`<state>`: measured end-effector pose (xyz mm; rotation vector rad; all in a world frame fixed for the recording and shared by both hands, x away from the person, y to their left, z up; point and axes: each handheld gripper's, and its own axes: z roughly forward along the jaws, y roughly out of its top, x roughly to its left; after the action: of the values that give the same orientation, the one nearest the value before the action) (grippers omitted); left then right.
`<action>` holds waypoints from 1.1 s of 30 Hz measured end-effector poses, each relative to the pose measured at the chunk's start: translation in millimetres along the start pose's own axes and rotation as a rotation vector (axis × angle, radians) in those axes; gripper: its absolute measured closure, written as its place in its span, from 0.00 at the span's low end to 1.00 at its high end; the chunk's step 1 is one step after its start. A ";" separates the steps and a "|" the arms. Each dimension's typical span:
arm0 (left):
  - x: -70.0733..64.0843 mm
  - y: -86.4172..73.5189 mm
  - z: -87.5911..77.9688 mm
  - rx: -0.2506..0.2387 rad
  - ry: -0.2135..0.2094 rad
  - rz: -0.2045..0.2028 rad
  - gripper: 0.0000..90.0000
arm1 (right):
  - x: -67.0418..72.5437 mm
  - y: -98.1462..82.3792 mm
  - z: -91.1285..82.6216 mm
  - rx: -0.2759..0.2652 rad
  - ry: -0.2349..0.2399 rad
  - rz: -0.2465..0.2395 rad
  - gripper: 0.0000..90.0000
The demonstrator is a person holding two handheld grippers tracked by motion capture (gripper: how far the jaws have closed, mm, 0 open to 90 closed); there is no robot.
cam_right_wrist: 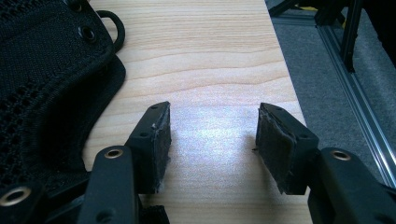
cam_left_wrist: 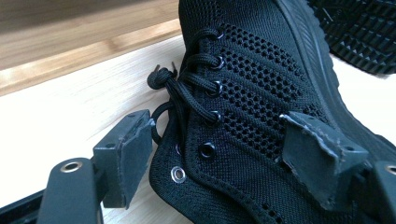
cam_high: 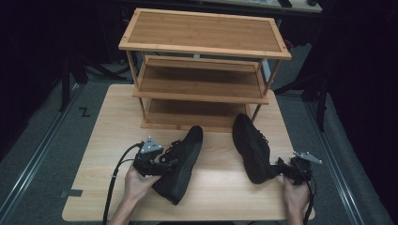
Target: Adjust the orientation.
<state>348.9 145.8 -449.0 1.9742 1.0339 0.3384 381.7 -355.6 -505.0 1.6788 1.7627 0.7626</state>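
Note:
Two black knit lace-up shoes are on the light wooden table (cam_high: 108,140). The left shoe (cam_high: 182,161) is tilted, toe toward the rack. My left gripper (cam_high: 165,165) is shut on its upper. In the left gripper view one pad (cam_left_wrist: 128,154) touches the eyelet flap and the other presses the mesh side of this shoe (cam_left_wrist: 252,93), at my left gripper (cam_left_wrist: 224,151). The right shoe (cam_high: 251,147) lies on its side, its treaded sole (cam_left_wrist: 362,32) visible. My right gripper (cam_high: 281,169) is open just behind its heel. Bare table lies between my right gripper's (cam_right_wrist: 212,140) pads, with the shoe (cam_right_wrist: 46,93) to their left.
A three-tier bamboo shoe rack (cam_high: 202,47) stands at the back of the table, its shelves bare. The table's right edge (cam_right_wrist: 289,84) runs close to my right gripper, with grey floor and a metal rail (cam_right_wrist: 359,102) beyond it.

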 end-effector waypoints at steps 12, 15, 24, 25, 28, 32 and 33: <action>-11.6 10.8 1.6 0.004 -0.056 0.033 0.32 | 0.0 0.0 0.0 0.000 0.000 -0.002 0.50; -13.3 12.5 1.8 0.007 -0.077 0.035 0.34 | 0.0 -0.1 0.0 0.000 0.000 -0.002 0.50; -17.8 16.0 2.5 0.023 -0.094 0.046 0.37 | 0.0 -0.1 0.0 0.000 0.000 -0.003 0.50; -17.8 16.0 2.5 0.023 -0.094 0.046 0.37 | 0.0 -0.1 0.0 0.000 0.000 -0.003 0.50; -19.2 16.9 2.9 0.029 -0.101 0.055 0.38 | -0.1 0.0 0.1 -0.001 0.000 -0.004 0.50; -20.7 17.9 4.0 0.029 -0.116 0.059 0.39 | 0.0 0.0 0.0 -0.001 0.000 -0.003 0.50; -21.5 18.0 4.9 0.027 -0.125 0.060 0.39 | 0.0 0.0 0.0 -0.001 0.000 -0.003 0.50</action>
<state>348.0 121.3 -434.7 2.0260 0.9058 0.2313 381.7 -355.6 -505.1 1.6758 1.7638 0.7617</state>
